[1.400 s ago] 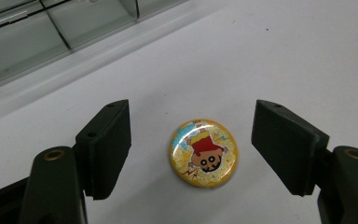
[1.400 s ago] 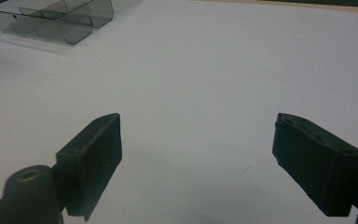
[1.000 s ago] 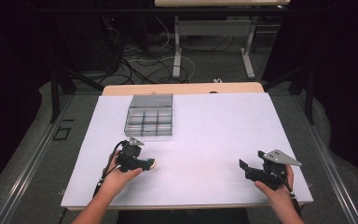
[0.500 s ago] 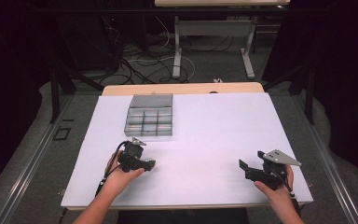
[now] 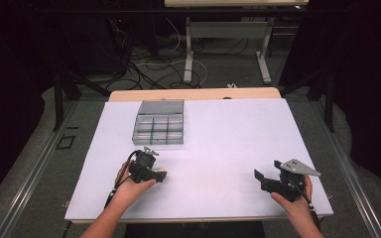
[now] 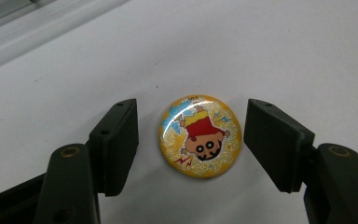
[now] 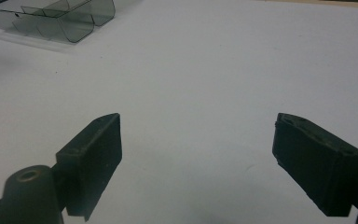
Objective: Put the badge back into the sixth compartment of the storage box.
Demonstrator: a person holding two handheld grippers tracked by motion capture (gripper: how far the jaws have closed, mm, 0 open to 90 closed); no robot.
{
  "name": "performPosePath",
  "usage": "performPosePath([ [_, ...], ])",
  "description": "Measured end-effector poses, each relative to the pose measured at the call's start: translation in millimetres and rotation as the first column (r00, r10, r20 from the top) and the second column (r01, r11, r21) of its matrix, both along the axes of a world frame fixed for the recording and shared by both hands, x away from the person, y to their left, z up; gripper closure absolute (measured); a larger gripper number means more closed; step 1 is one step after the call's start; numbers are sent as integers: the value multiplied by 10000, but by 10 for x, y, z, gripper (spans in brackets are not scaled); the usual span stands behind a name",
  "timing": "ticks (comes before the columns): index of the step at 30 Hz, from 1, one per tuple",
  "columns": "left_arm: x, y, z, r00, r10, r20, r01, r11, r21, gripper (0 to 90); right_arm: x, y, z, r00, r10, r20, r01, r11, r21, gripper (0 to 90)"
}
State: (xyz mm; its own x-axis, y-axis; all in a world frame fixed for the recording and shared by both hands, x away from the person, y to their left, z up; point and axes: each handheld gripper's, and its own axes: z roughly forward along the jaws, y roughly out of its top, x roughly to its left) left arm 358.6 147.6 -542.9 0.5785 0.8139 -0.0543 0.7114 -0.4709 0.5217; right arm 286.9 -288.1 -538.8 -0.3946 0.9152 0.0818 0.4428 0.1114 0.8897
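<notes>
A round yellow button badge (image 6: 200, 136) with a cartoon child on it lies flat on the white table. My left gripper (image 6: 191, 140) is open, one jaw on each side of the badge with a gap to both. From above, the left gripper (image 5: 159, 175) sits at the front left of the table, just before the grey compartment box (image 5: 159, 128). At the front right, my right gripper (image 5: 259, 178) is held open above bare table with nothing between its jaws (image 7: 200, 158).
The grey compartment box (image 7: 51, 18) has several small cells and stands at the back left of the white table (image 5: 228, 134). Table legs and cables lie on the floor beyond the far edge.
The left gripper has shifted slightly forward and right over the badge. The right gripper has stayed still.
</notes>
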Motion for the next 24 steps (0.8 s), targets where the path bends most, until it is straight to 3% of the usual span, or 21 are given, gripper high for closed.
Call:
performPosePath([
  [6, 2, -12, -11, 10000, 56, -71, -56, 10000, 43, 373, -3, 5, -1, 10000, -2, -42, 2, 10000, 35, 149],
  [14, -15, -39, -4, 10000, 22, -74, -19, 9991, 417, 396, -3, 5, -1, 10000, -8, -44, 8, 10000, 42, 149],
  [24, -26, -65, 9, 9998, 122, -186, -113, 9988, 472, 449, -3, 4, -3, 9999, -4, -101, 4, 10000, -5, 149],
])
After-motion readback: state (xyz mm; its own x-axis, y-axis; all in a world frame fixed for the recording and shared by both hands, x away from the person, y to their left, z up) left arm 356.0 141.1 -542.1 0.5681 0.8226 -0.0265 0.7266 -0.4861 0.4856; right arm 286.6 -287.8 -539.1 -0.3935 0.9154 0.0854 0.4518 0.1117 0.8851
